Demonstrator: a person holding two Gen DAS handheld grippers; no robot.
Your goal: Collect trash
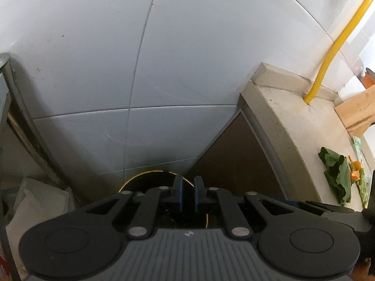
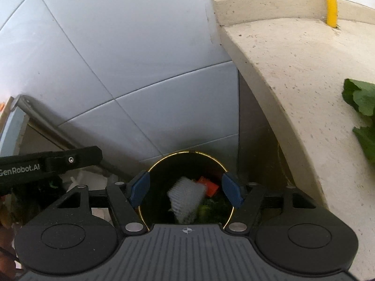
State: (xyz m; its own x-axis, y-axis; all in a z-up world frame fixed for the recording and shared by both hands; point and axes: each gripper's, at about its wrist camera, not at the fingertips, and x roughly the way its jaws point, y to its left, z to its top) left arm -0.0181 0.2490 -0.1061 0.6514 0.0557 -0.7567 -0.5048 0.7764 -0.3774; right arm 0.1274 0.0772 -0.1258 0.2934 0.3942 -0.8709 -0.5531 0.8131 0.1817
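Leafy scraps (image 1: 337,175) lie on the stone counter (image 2: 293,82), light and limp: I would pinch the bunched stems. My right gripper (image 2: 185,188) gapes empty above the trash bin (image 2: 187,155); my left gripper (image 1: 187,190) is clenched on nothing.

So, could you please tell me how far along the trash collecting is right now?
Partly done. The bin already holds scraps, and a pale blurred piece sits below the right gripper, whose jaws are open and empty. The left gripper is shut and holds nothing visible. Still left: the green leaves and orange bits on the counter.
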